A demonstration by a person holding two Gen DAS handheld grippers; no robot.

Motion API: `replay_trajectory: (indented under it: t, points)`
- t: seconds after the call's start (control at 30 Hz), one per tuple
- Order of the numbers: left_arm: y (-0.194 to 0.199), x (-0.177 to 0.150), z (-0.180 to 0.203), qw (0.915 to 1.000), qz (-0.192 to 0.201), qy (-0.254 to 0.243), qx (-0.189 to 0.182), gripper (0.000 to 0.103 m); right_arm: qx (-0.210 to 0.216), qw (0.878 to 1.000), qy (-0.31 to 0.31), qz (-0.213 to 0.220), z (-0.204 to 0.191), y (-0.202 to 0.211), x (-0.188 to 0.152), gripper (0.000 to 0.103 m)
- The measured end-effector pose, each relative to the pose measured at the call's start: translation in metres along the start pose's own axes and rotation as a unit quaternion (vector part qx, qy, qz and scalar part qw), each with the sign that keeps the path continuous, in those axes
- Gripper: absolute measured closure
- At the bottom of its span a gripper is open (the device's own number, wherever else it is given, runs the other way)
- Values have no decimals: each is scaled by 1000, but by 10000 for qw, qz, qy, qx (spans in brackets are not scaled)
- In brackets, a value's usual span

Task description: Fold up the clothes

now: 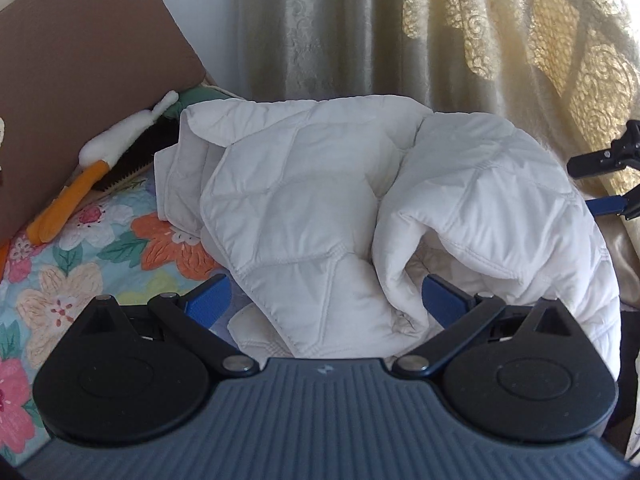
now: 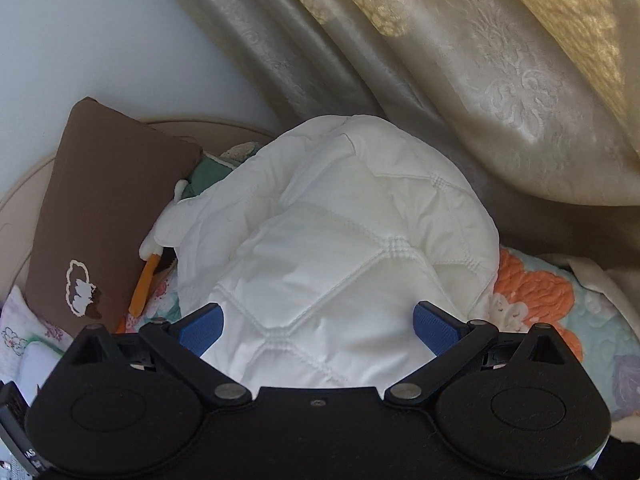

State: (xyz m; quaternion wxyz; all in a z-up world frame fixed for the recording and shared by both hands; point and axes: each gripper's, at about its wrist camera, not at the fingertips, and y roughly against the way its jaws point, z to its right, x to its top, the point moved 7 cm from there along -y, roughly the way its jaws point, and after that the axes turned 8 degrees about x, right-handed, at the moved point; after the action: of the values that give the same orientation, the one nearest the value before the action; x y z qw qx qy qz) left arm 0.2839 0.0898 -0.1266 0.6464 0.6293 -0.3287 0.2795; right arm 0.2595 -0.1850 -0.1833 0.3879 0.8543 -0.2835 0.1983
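Much of the white quilted jacket [image 1: 320, 216] is hidden: its near edge is cut off behind the left gripper [image 1: 326, 300] body in the left wrist view, and its lower part is lost behind the right gripper [image 2: 318, 324] housing in the right wrist view. The garment's outline cannot be read, as it is bunched into folds; no sleeve or collar can be made out with certainty. A plush toy with an orange beak [image 1: 72, 196] is partly covered by the jacket and propped against the brown cushion [image 1: 80, 60]. A green item [image 2: 208, 176] behind it is too hidden to be identified. No containers are seen.

The jacket is found heaped on the floral bedspread [image 1: 60, 280], in front of the cream curtain [image 1: 480, 32]. The left gripper's blue fingers are spread wide, with jacket folds seen between them and nothing clamped. The right gripper's fingers are likewise held apart, with the quilted fabric bulging up between them; whether the pads touch it cannot be told. The right gripper's tip is glimpsed at the right edge of the left wrist view, beside the jacket.
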Motion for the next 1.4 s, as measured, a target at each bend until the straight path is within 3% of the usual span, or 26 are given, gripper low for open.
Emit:
replay_trajectory:
  t: [0.17,0.3,0.37,0.43,0.5,0.57,0.67,0.77,0.87,1.0,1.07,1.13,1.23,1.4]
  points:
    - [-35,-2,24,9998,109,16,-180,0,-118,9996,-233,-48,24,-43,-4,0]
    - [-66,2,44,9998,-202,-20,-77,0,180,9973,-704,-140,36,-73,-20,0]
    - [-81,1,44,9984,-507,208,-107,0,141,9973,-573,-439,39,-89,-32,0]
    - [-87,-3,40,9956,-554,645,-402,1,426,9956,-630,-547,37,-101,-38,2]
    - [-89,-8,34,9901,-498,1124,-684,11,867,9907,-827,-639,32,-110,-43,11]
    - [-84,-14,30,9857,-433,1360,-893,45,1227,9855,-900,-758,22,-116,-48,18]
    - [-72,-21,33,9883,-386,1128,-949,74,1526,9803,-858,-914,7,-121,-51,33]
    - [-58,-23,37,9912,-318,845,-970,86,1763,9762,-778,-995,-7,-121,-52,37]
    - [-43,-19,37,9919,-283,768,-975,87,2090,9682,-895,-1042,-16,-118,-50,37]
    - [-22,-13,28,9831,-529,1321,-1153,87,2626,9529,-1036,-1110,-30,-105,-52,37]
    - [-4,-9,24,9830,-476,1322,-1184,87,2892,9446,-1075,-1121,-41,-100,-61,37]
    - [18,-7,24,9877,-470,1077,-1035,88,3068,9391,-1044,-1148,-57,-92,-70,37]
    - [46,-16,19,9942,-616,623,-629,89,3042,9402,-690,-1367,-89,-80,-85,37]
    - [102,-32,-22,9943,-452,928,-269,92,3361,9269,-10,-1668,-162,-68,-106,38]
